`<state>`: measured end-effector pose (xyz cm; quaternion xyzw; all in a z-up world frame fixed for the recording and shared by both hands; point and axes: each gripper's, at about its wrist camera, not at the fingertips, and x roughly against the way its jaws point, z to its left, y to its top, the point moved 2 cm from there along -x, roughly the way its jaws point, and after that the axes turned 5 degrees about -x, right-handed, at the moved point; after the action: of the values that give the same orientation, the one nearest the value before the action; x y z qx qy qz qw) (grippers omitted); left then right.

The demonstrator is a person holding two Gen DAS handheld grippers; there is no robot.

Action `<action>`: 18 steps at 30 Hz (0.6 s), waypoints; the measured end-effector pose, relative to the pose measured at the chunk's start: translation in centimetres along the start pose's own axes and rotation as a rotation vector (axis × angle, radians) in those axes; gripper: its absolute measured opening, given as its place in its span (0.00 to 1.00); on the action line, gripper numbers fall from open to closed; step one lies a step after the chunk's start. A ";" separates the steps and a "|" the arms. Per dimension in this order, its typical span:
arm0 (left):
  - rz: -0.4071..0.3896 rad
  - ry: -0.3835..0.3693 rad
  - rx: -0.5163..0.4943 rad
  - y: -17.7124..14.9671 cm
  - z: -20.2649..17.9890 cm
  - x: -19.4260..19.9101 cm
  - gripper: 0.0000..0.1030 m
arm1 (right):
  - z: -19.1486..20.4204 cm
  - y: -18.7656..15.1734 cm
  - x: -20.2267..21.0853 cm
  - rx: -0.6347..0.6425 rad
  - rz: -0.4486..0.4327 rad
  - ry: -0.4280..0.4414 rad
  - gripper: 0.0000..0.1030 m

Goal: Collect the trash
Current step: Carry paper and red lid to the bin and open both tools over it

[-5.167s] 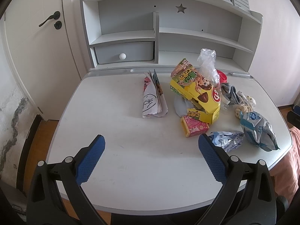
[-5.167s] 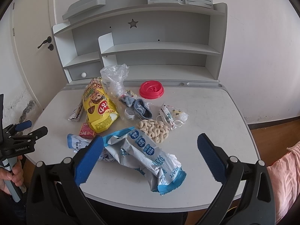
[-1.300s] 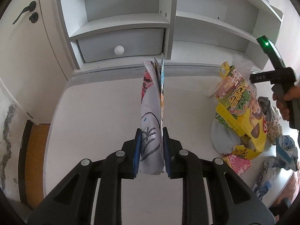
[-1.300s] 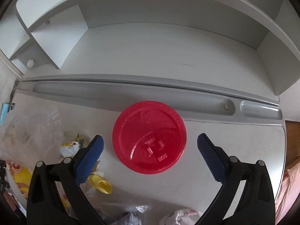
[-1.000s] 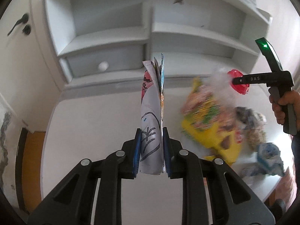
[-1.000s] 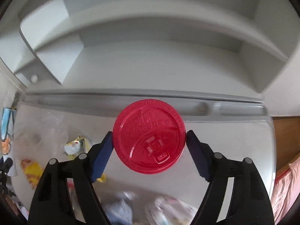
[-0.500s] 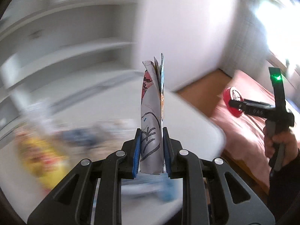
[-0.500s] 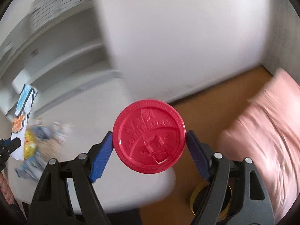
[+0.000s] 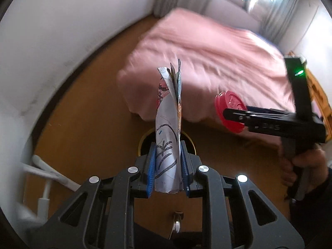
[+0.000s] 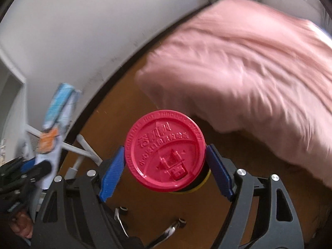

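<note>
My left gripper (image 9: 167, 166) is shut on a folded paper booklet (image 9: 168, 124) with drawings, held upright above the wooden floor. Behind it a round bin with a yellow rim (image 9: 143, 143) stands on the floor, mostly hidden by the booklet. My right gripper (image 10: 166, 172) is shut on a red plastic cup lid (image 10: 165, 150), also above the floor; the yellow rim of the bin (image 10: 204, 181) peeks out under the lid. The right gripper with the lid (image 9: 229, 112) shows in the left wrist view, and the booklet (image 10: 55, 128) shows at the left of the right wrist view.
A bed with a pink cover (image 9: 207, 49) fills the far right side. A white wall (image 9: 62, 31) runs along the left, with white desk legs (image 9: 47, 178) at its foot. Wooden floor (image 9: 93, 114) lies between wall and bed.
Both grippers have swung away from the desk toward the floor and bed, each still holding its item. The bin on the floor has come into view beneath them.
</note>
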<state>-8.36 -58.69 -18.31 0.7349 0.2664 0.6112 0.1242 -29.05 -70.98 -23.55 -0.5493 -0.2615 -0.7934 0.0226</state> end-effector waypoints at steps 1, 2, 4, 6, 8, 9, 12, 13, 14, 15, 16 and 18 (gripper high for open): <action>0.032 -0.017 0.001 0.0 -0.2 -2.1 0.21 | -0.7 0.0 -1.2 -0.011 0.018 -0.003 0.74; 0.061 -0.030 0.007 0.3 0.5 -4.2 0.21 | -1.4 -0.3 -2.5 -0.023 0.042 -0.005 0.74; 0.136 -0.053 0.033 -0.7 1.2 -8.1 0.21 | -2.4 -0.9 -5.1 -0.045 0.082 0.000 0.74; 0.188 -0.072 0.052 -0.9 1.6 -11.4 0.21 | -2.6 -1.3 -6.7 -0.059 0.113 0.006 0.74; 0.224 -0.068 0.054 -1.2 2.1 -14.3 0.21 | -3.0 -1.7 -8.4 -0.071 0.143 0.011 0.72; 0.231 -0.064 0.047 -1.2 2.1 -15.0 0.21 | -3.3 -1.9 -9.5 -0.077 0.159 0.013 0.70; 0.261 -0.081 0.057 -3.0 1.4 -16.1 0.23 | -3.9 -2.3 -11.8 -0.094 0.188 0.019 0.70; 0.264 -0.084 0.057 -2.9 1.5 -16.6 0.24 | -4.1 -2.2 -12.4 -0.097 0.193 0.021 0.70; 0.266 -0.085 0.057 -2.8 1.2 -17.0 0.25 | -4.2 -2.1 -12.8 -0.101 0.200 0.022 0.70; 0.272 -0.084 0.057 -2.9 1.3 -17.4 0.25 | -4.3 -2.1 -13.2 -0.104 0.209 0.023 0.70; 0.283 -0.079 0.060 -2.9 1.7 -18.0 0.26 | -4.4 -2.0 -13.7 -0.106 0.214 0.024 0.70; 0.289 -0.076 0.067 -2.2 1.1 -18.4 0.40 | -4.5 -1.8 -14.4 -0.109 0.217 0.023 0.70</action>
<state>-9.84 -66.66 -34.99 0.7919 0.1731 0.5852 0.0204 -27.82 -75.03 -38.18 -0.5657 -0.1568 -0.8055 0.0812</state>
